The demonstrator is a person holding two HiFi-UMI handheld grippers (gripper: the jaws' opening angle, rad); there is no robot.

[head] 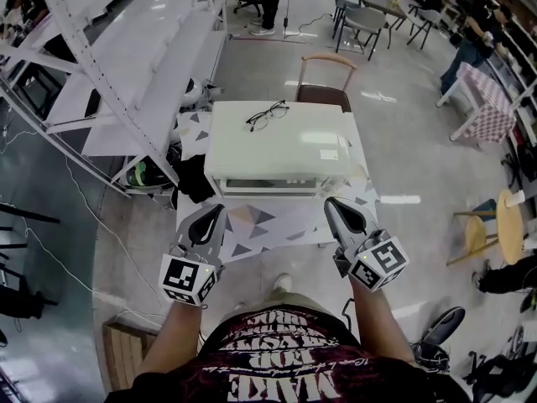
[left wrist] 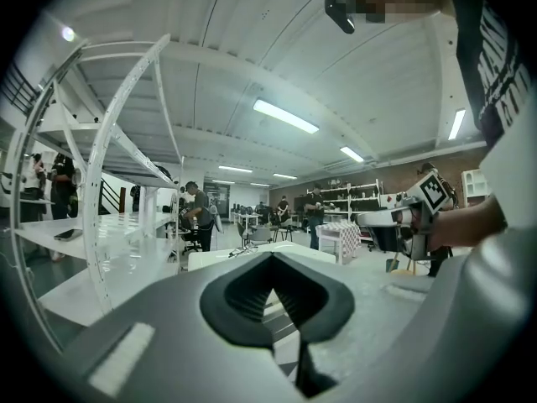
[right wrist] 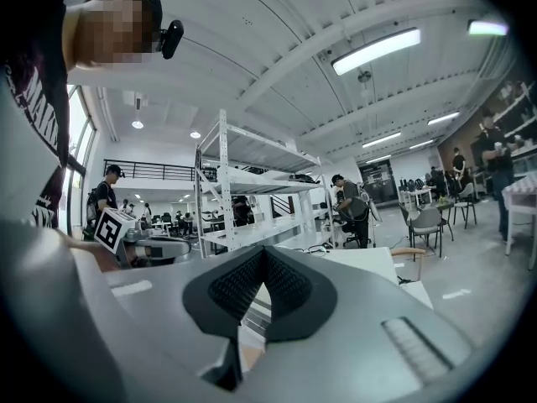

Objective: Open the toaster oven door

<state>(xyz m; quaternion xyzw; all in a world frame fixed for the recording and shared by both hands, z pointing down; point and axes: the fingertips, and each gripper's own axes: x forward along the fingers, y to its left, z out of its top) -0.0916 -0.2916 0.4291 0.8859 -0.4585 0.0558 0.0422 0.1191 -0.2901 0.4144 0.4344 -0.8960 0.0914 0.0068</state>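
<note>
Just short of the white toaster oven (head: pixel 279 145) on the desk (head: pixel 260 229), the left gripper (head: pixel 218 210) and right gripper (head: pixel 331 203) hover, each with fingers pressed together, holding nothing.

Floor: grey glossy floor (head: pixel 126 250), ceiling lamps mirrored in it.
Ceiling: white ribbed ceiling (left wrist: pixel 252 49) with long strip lights (right wrist: pixel 375 50).
Left: tall white shelving rack (head: pixel 126 57).
Far wall: brick wall (left wrist: pixel 403 175).
Furniture: wooden-backed chair (head: pixel 325 74), grey chair (head: pixel 365 19), round wooden stool (head: pixel 509 225), checked-cloth table (head: pixel 491 99).
</note>
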